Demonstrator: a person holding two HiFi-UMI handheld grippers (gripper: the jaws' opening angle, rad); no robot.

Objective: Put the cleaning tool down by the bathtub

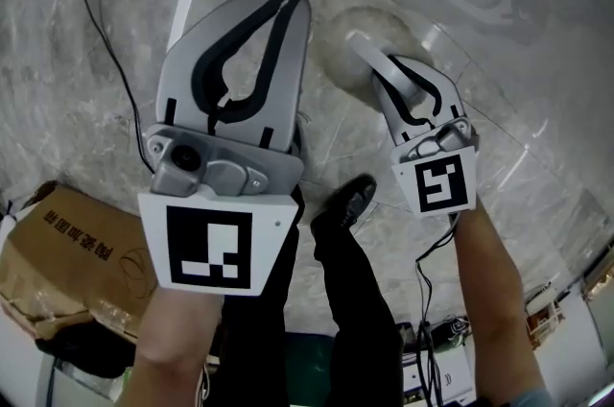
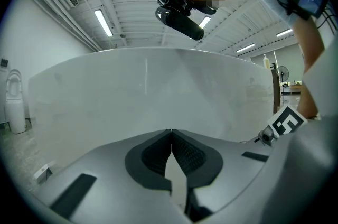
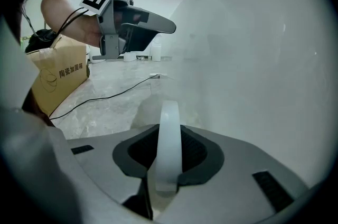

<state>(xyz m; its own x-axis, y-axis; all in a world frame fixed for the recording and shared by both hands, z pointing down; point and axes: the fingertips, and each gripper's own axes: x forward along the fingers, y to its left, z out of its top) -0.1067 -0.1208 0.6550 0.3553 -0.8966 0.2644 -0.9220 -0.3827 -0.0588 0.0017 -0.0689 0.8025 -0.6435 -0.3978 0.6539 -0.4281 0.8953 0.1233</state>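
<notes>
The right gripper (image 3: 169, 136) is clamped on the white handle of the cleaning tool (image 1: 351, 35), which hangs low over the marble floor (image 3: 105, 96) beside the bathtub (image 3: 253, 59), apparently not yet set down or released, while the left gripper (image 2: 171, 136), jaws together, holds nothing.

cleaning tool (image 1: 347, 29) partly behind right gripper (image 1: 389, 77), cardboard box (image 1: 72, 251) cropped

The cleaning tool (image 1: 347, 23) is a round, pale pad with a white arched strap handle (image 3: 170, 112). The handle stands edge-on, clamped between the jaws of the right gripper (image 3: 169, 138). The pad sits low, just beside the bathtub (image 3: 253, 59). Contact with the floor cannot be determined. The bathtub has a white, smooth, curved outer wall.
</notes>
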